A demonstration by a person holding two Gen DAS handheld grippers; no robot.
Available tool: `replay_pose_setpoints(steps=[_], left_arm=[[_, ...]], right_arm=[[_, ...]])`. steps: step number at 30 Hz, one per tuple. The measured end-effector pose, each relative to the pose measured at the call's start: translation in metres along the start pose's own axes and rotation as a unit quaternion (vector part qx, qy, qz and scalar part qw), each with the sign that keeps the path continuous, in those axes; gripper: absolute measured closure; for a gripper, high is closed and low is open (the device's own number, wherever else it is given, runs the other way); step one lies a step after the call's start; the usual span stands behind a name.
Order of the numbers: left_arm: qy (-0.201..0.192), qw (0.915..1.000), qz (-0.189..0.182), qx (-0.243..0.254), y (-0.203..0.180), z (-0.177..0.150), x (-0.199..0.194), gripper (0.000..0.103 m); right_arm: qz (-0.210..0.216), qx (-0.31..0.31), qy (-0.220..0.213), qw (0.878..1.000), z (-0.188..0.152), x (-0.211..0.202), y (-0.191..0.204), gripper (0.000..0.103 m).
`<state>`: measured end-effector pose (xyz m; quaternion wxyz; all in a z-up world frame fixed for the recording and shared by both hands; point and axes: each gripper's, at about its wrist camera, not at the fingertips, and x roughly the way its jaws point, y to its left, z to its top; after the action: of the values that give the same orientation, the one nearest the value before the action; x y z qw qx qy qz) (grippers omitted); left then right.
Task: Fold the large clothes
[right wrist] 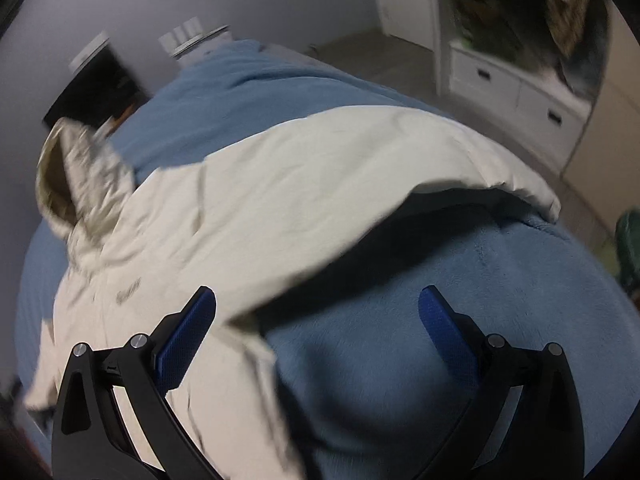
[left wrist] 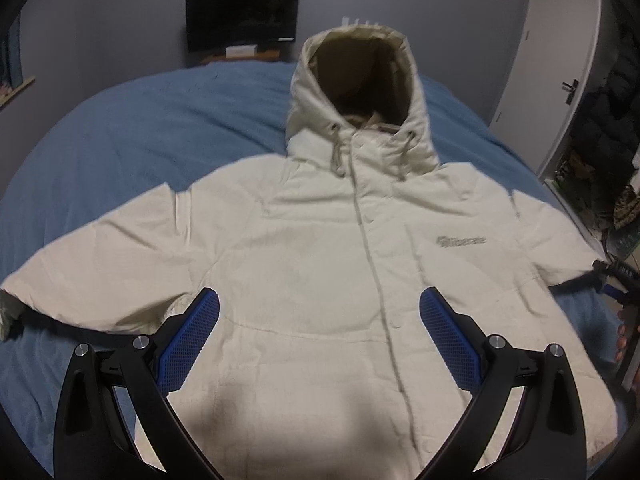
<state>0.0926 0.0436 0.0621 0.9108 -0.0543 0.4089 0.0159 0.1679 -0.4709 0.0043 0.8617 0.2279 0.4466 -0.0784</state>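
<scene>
Support: a bed [left wrist: 132,128] under a blue fleece blanket [right wrist: 460,320].
On it: 1 cream hooded jacket [left wrist: 320,248], front up, closed down the middle.
Layout: hood [left wrist: 356,92] toward the far edge, 2 sleeves spread to either side.
Right sleeve [right wrist: 400,152]: lies across the blanket.

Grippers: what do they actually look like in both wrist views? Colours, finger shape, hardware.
The two look identical. The left gripper and the right gripper each have two glossy black curved arms with slot cut-outs, joined by round silver pivot bolts. The fingers carry long blue pads with a fine diamond-grid texture, rounded at the tips. No cables, logos or sleeves are visible.
</scene>
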Motion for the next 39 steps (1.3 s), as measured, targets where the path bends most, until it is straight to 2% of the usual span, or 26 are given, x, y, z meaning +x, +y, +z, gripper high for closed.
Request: replay_pose_setpoints(steps=[5,12,15,17,20,23,28,31,34,39], left_arm=[[0.014,0.9996,0.023,0.01,0.01,-0.014,0.025,0.006],[0.03,0.9992,0.023,0.011,0.015,-0.017,0.048,0.006],[0.034,0.999,0.026,0.016,0.014,-0.017,0.057,0.006],[0.039,0.9987,0.028,0.015,0.015,-0.018,0.063,0.006],[0.051,0.9983,0.027,0.011,0.018,-0.021,0.072,0.006],[0.054,0.9983,0.024,0.003,0.021,-0.021,0.075,0.006],[0.049,0.9986,0.019,-0.006,0.022,-0.02,0.072,0.006],[0.043,0.9989,0.02,-0.006,0.021,-0.019,0.069,0.006],[0.035,0.9992,0.018,-0.006,0.021,-0.017,0.064,0.006],[0.023,0.9995,0.02,-0.011,0.023,-0.015,0.055,0.006]], right_arm=[[-0.02,0.056,-0.016,0.998,0.027,0.023,-0.036,0.006],[-0.044,0.113,-0.076,0.99,0.055,0.034,-0.086,0.007],[-0.057,0.119,-0.102,0.986,0.058,0.034,-0.097,0.023],[-0.073,0.12,-0.122,0.983,0.059,0.032,-0.102,0.052],[-0.069,0.119,-0.145,0.98,0.058,0.023,-0.102,0.073],[-0.075,0.091,-0.185,0.976,0.06,0.005,-0.09,0.084],[-0.043,0.017,-0.25,0.967,0.055,-0.04,-0.041,0.088],[-0.005,-0.039,-0.282,0.959,0.044,-0.07,0.0,0.089],[0.031,-0.103,-0.311,0.944,0.028,-0.099,0.049,0.089],[0.119,-0.187,-0.309,0.925,-0.003,-0.133,0.136,0.089]])
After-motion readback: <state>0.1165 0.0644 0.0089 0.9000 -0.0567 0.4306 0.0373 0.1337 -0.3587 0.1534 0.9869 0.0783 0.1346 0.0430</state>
